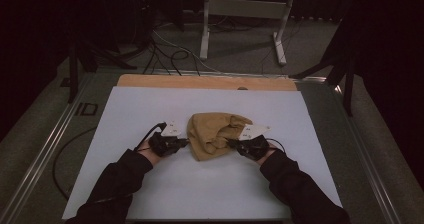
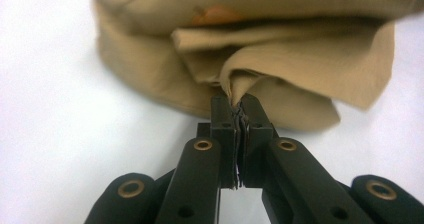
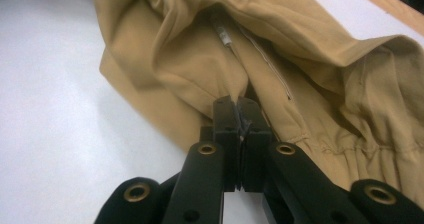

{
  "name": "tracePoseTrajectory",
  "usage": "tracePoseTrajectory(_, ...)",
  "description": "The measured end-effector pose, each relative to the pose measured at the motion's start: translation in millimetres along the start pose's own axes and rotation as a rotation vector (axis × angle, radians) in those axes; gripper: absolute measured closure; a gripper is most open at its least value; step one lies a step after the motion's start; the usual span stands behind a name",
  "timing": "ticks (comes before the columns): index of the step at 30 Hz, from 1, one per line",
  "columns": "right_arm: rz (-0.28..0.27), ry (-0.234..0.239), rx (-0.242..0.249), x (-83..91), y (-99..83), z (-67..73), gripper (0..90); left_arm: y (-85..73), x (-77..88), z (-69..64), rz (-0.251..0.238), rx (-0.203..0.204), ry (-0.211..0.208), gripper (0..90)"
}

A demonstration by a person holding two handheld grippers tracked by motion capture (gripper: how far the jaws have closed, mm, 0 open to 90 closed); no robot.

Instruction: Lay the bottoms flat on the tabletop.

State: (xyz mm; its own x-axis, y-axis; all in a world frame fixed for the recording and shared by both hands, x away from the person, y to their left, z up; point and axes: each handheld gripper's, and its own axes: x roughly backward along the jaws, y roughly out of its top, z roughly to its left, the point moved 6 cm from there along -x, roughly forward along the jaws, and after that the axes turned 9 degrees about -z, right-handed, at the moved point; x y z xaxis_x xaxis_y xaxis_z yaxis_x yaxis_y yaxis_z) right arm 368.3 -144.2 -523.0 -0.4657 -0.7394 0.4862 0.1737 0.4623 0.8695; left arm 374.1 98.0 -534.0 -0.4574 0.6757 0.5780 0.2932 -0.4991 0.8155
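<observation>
Sleeves (image 1: 125, 176) enter the high view from 6 o'clock, each hand carrying a tool. Left tool (image 1: 176, 143) sits at 9 o'clock of the garment (image 1: 216, 134); right tool (image 1: 239, 145) at 3 o'clock of it. Garment lies bunched at the middle of the white table (image 1: 165, 104), slightly toward the near edge. Left gripper view: jaws closed tight on a small pinch of the tan cloth (image 2: 280, 64), a fold rising from between the tips. Right gripper view: jaws likewise closed on a pinch of cloth (image 3: 190, 69), just beside a pale zip (image 3: 265, 59) with a small metal pull (image 3: 225, 35) at its far end. Risks, as judged: both bites are shallow, taken at the very jaw tips, so a brisk lift or outward pull could slide the cloth free on one side and let the piece swing or drop. Right pinch sits close to the zip; the teeth or pull could snag on the jaw. Each pinch may hold more than one layer, in which case spreading would not open the garment flat. Appearance: tan woven fabric, soft, heavily creased, folded over itself in several layers; a gathered, elastic-looking seam (image 3: 360, 151) runs at the right gripper view's 4 o'clock; an orange patch (image 2: 215, 16) shows at 12 o'clock in the left gripper view, nature unclear.
</observation>
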Motion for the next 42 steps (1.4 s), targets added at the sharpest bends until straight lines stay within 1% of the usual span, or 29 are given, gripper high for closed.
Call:
tracePoseTrajectory(1,-0.002,-0.002,-0.009,3.2,0.6,0.6,89.2,0.0,5.3,0.8,-0.007,0.008,-0.002,88.2)
tracePoseTrajectory(3,-0.020,0.007,-0.024,10.0,2.3,1.1,89.2,-0.7,14.8,-0.2,-0.009,-0.003,0.001,88.3)
tracePoseTrajectory(4,-0.022,0.007,-0.021,12.7,3.3,2.9,89.2,-1.1,18.6,-2.4,-0.006,-0.008,-0.004,88.3)
tracePoseTrajectory(5,-0.024,0.013,-0.004,14.9,4.2,5.0,89.3,-1.6,21.7,-5.5,-0.006,-0.019,-0.006,88.3)
tracePoseTrajectory(6,-0.026,0.008,-0.017,16.7,5.7,8.3,89.3,-2.5,24.8,-9.1,-0.002,-0.035,-0.003,88.3)
tracePoseTrajectory(7,-0.031,0.015,0.004,18.7,6.9,10.1,89.3,-3.4,28.0,-12.9,-0.002,-0.043,-0.005,88.2)
tracePoseTrajectory(8,-0.034,0.009,0.001,20.6,8.5,12.8,89.3,-4.0,31.9,-16.5,-0.006,-0.047,-0.009,88.1)
tracePoseTrajectory(9,-0.037,0.013,0.038,22.7,9.2,13.2,89.3,-4.4,36.3,-20.8,-0.015,-0.049,-0.017,88.1)
tracePoseTrajectory(12,-0.056,0.017,0.034,32.2,13.1,19.4,89.3,-6.0,45.2,-35.7,-0.033,-0.051,-0.049,87.9)
tracePoseTrajectory(15,-0.052,0.013,0.029,42.2,11.4,23.4,89.4,-9.4,46.8,-53.8,-0.022,-0.065,-0.093,86.4)
tracePoseTrajectory(16,-0.052,0.008,0.015,45.2,10.0,25.5,89.3,-10.2,47.0,-59.7,-0.024,-0.067,-0.108,85.4)
tracePoseTrajectory(17,-0.046,0.010,0.034,48.0,6.9,25.3,89.3,-10.7,47.0,-63.8,-0.025,-0.072,-0.113,81.9)
tracePoseTrajectory(18,-0.038,0.007,0.010,50.9,4.1,27.9,89.3,-11.0,47.0,-66.5,-0.029,-0.059,-0.122,77.4)
tracePoseTrajectory(19,-0.032,0.002,0.002,52.7,0.4,28.7,89.3,-11.0,47.0,-67.5,-0.031,-0.039,-0.137,70.3)
tracePoseTrajectory(20,-0.022,0.009,-0.004,53.9,-4.5,28.9,89.3,-10.9,46.6,-67.2,-0.031,-0.025,-0.135,61.6)
tracePoseTrajectory(21,-0.012,0.006,-0.009,54.4,-9.2,29.3,89.4,-11.0,45.7,-66.4,-0.029,-0.024,-0.131,58.2)
tracePoseTrajectory(23,0.003,0.008,-0.018,54.5,-17.3,29.5,89.3,-10.7,41.2,-63.7,-0.017,-0.026,-0.118,51.9)
tracePoseTrajectory(26,0.012,0.008,-0.026,53.1,-21.8,29.5,89.3,-7.1,28.4,-57.5,-0.013,-0.026,-0.099,50.5)
tracePoseTrajectory(27,0.012,0.008,-0.026,53.1,-21.8,29.5,89.3,-7.1,28.4,-57.5,-0.013,-0.026,-0.099,50.4)
tracePoseTrajectory(29,0.011,0.007,-0.022,51.0,-21.3,28.8,89.3,-2.2,11.5,-50.1,-0.003,-0.046,-0.090,50.5)
tracePoseTrajectory(30,0.012,0.004,-0.020,50.6,-21.3,28.6,89.3,-1.3,7.5,-48.3,-0.001,-0.046,-0.092,50.5)
tracePoseTrajectory(31,0.014,0.004,-0.018,50.6,-21.4,28.3,89.3,-0.3,3.7,-46.4,-0.004,-0.039,-0.096,50.5)
tracePoseTrajectory(32,0.014,0.005,-0.019,50.5,-21.7,28.2,89.3,1.3,-1.1,-43.7,-0.012,-0.018,-0.112,50.5)
tracePoseTrajectory(33,0.011,0.004,-0.018,50.2,-22.1,28.1,89.3,2.5,-5.9,-42.4,-0.017,-0.009,-0.125,50.4)
tracePoseTrajectory(35,0.016,0.005,-0.023,50.2,-22.9,27.9,89.3,3.8,-15.3,-42.0,0.001,-0.045,-0.129,47.9)
tracePoseTrajectory(36,0.016,0.005,-0.018,49.7,-23.4,27.5,89.3,4.4,-19.5,-42.6,0.012,-0.061,-0.141,47.0)
tracePoseTrajectory(37,0.016,0.004,-0.023,49.2,-23.7,27.7,89.3,5.5,-23.8,-43.7,0.009,-0.056,-0.153,45.2)
tracePoseTrajectory(38,0.015,0.006,-0.023,48.9,-24.0,27.3,89.3,5.8,-27.4,-43.6,0.023,-0.068,-0.159,45.0)
tracePoseTrajectory(42,0.022,0.004,-0.018,47.7,-25.1,26.2,89.3,6.4,-40.9,-43.0,0.038,-0.056,-0.197,44.2)
